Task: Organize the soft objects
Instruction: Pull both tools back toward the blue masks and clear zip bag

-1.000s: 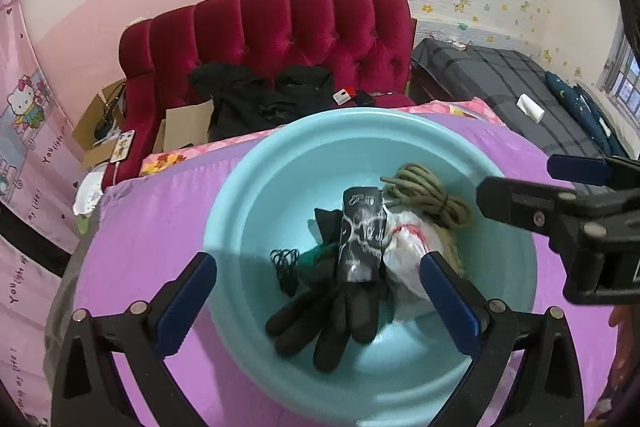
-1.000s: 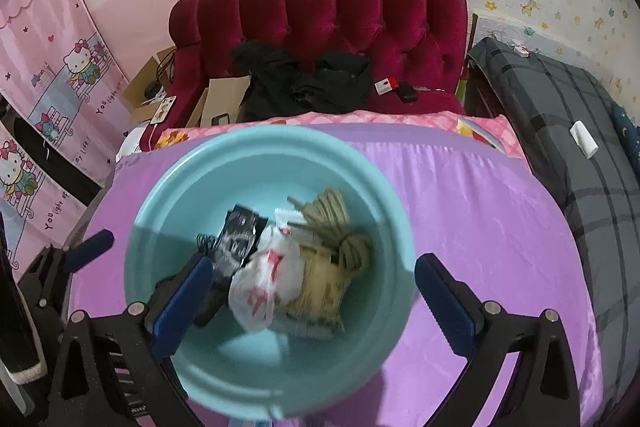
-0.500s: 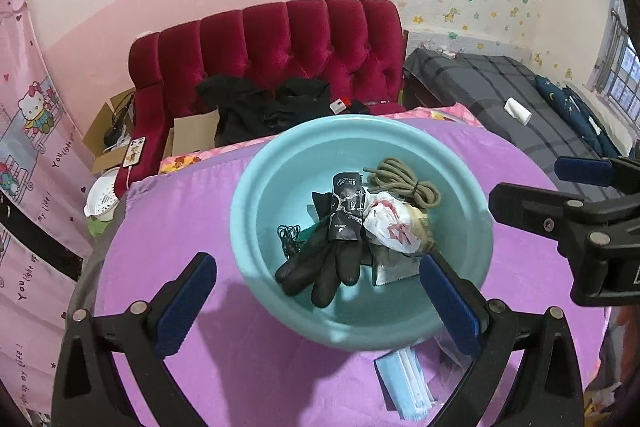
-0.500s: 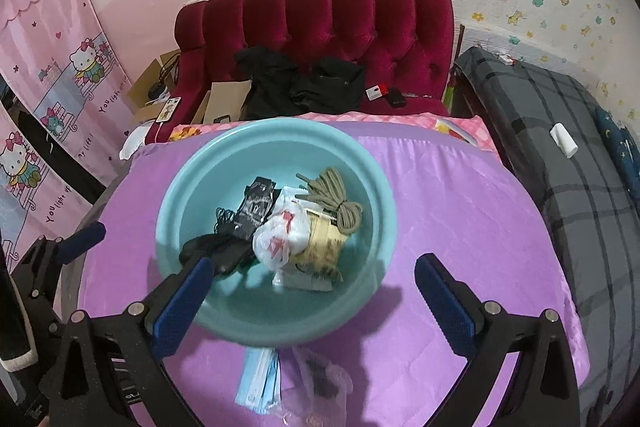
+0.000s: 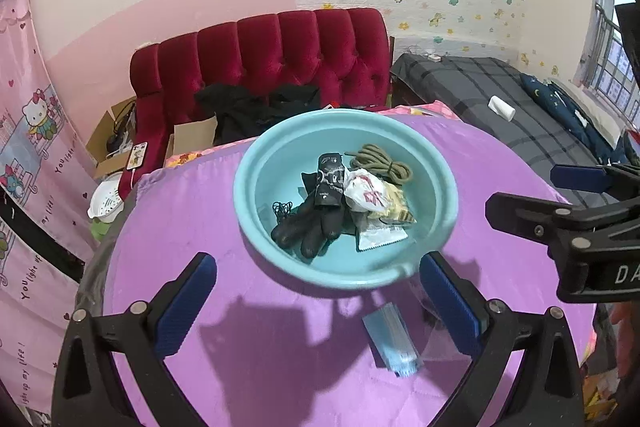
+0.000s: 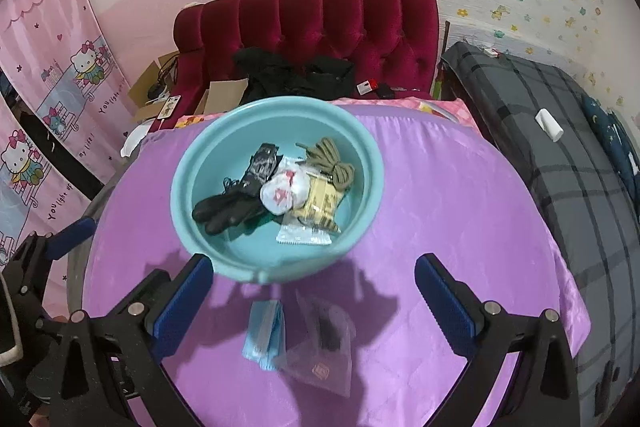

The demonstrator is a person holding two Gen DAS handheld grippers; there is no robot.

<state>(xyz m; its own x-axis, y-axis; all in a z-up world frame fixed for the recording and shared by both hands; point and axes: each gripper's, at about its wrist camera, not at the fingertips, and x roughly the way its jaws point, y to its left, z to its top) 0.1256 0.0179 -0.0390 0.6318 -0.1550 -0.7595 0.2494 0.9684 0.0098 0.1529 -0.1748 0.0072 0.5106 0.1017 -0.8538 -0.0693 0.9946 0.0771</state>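
Observation:
A light blue basin (image 5: 436, 187) (image 6: 368, 187) sits on the purple-covered table (image 5: 180, 211) (image 6: 460, 211). Inside it lie black gloves (image 5: 308, 227) (image 6: 228, 209), a dark patterned pouch (image 5: 330, 183), a white plastic bag (image 5: 366, 193) (image 6: 284, 191), an olive rope coil (image 5: 382, 163) (image 6: 332, 161) and yellow and white packets (image 6: 316, 215). A blue mask pack (image 5: 394, 337) (image 6: 265, 333) and a clear bag holding a dark item (image 6: 326, 339) lie on the cloth in front of the basin. My left gripper (image 5: 316, 311) and right gripper (image 6: 312, 303) hover open above these, holding nothing.
A red tufted headboard (image 5: 288, 51) with black clothes (image 5: 256, 107) and cardboard stands behind the table. A grey plaid bed (image 6: 560, 131) lies to the right, pink cartoon curtains (image 6: 52, 87) to the left. The right gripper's body (image 5: 580, 227) shows at the left wrist view's right edge.
Both grippers have pulled up and back from the basin, so it looks smaller and farther. The mask pack and clear bag in front of it have come into view.

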